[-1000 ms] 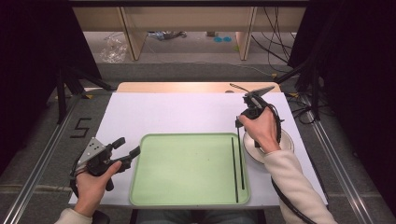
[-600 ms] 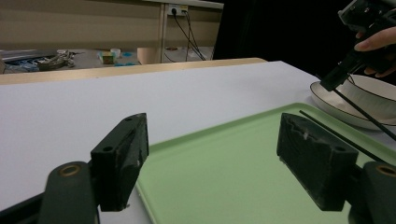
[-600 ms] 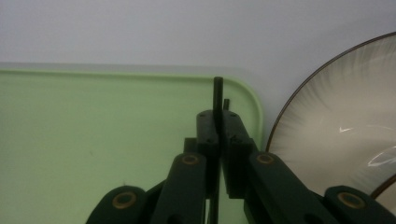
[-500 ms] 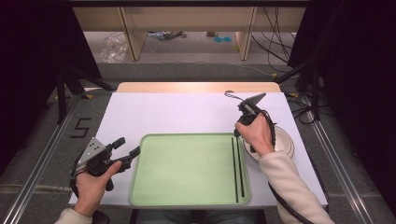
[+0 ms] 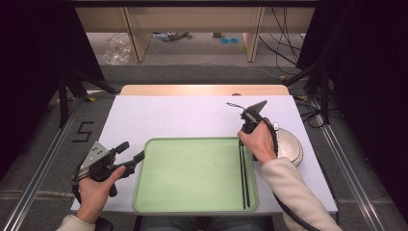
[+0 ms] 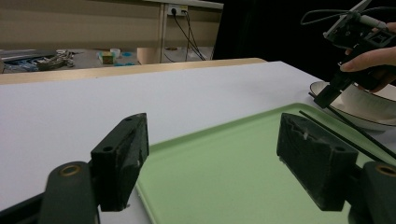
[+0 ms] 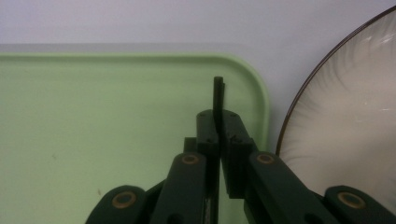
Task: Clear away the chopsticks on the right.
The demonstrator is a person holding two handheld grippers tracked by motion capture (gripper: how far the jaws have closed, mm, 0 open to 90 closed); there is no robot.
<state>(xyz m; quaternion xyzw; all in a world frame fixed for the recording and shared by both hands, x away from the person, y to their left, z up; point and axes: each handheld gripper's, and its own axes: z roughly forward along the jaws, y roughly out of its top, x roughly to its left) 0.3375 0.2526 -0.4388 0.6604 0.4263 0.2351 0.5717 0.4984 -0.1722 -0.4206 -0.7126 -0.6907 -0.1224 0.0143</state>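
One green tray [image 5: 192,178] lay at the near edge of the white table [image 5: 168,115], with a white bowl [image 5: 291,147] just off its right edge. Two black chopsticks [image 5: 244,178] lay along the tray's right edge, their far ends clamped in the right gripper [image 7: 219,121]. Off the tray's left edge, the left gripper [image 6: 212,161] held its jaws wide on nothing.

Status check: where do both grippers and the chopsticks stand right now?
Right gripper shut on chopsticks at their far end, over green tray. Left gripper open, idle at tray's left edge. Bowl close on the right; nothing blocking.
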